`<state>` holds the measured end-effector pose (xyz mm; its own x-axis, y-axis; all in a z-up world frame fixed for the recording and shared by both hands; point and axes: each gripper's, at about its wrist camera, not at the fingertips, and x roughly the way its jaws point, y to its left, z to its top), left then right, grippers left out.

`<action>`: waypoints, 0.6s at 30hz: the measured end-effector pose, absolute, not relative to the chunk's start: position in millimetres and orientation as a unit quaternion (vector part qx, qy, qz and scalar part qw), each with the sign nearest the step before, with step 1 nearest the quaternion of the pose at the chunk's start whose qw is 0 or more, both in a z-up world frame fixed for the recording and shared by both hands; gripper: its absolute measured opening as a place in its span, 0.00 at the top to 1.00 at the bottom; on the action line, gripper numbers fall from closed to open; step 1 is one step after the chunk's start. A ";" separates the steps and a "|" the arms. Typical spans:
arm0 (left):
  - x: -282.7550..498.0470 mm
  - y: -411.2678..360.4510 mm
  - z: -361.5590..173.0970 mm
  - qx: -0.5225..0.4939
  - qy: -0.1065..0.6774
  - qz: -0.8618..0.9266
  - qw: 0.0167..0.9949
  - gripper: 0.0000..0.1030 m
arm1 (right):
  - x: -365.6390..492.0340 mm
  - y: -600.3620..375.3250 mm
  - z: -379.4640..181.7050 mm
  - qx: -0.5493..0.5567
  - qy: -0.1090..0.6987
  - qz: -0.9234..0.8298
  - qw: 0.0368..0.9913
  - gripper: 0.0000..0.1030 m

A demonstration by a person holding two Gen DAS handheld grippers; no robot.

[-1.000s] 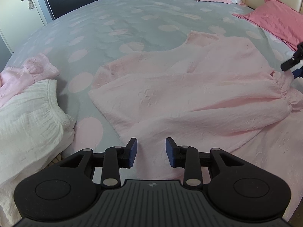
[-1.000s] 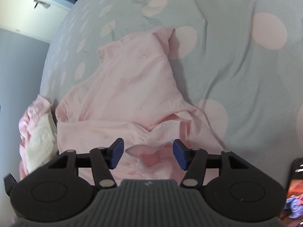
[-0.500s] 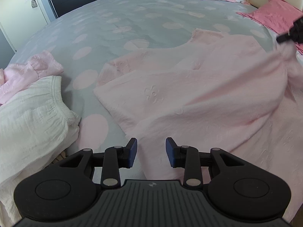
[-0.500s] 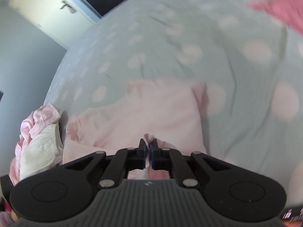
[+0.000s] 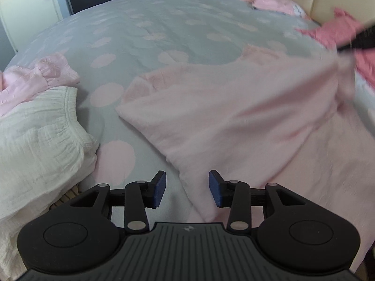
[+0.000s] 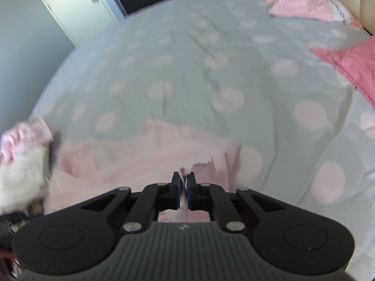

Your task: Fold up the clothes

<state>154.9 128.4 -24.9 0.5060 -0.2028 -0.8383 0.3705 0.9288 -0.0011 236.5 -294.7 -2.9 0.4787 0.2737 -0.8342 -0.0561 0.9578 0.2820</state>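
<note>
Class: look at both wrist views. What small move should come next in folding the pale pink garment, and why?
Probably carry the right gripper, shut on a pinch of the pale pink crinkled cotton garment, across toward the garment's far edge to lay that side over. The left gripper hangs open near the hem, holding nothing, so only the right can move the cloth.

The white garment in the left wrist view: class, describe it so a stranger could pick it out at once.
Start at the grey bedspread with pink dots. At its near left edge lies the white garment, crinkled, with a gathered elastic band. Every other garment nearby is pink; this alone is cream-white.
</note>
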 end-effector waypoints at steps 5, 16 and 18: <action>182.5 135.0 -18.6 0.063 0.454 -0.149 0.876 0.63 | 240.0 -295.5 -36.3 0.084 0.534 0.088 0.837 0.88; 235.5 113.2 -28.5 0.058 0.427 -0.155 0.889 0.51 | 251.1 -314.6 -28.1 0.174 0.484 0.084 0.854 0.53; 241.8 109.0 -39.1 0.060 0.436 -0.159 0.884 0.51 | 256.5 -308.8 -39.1 0.174 0.499 0.085 0.845 0.53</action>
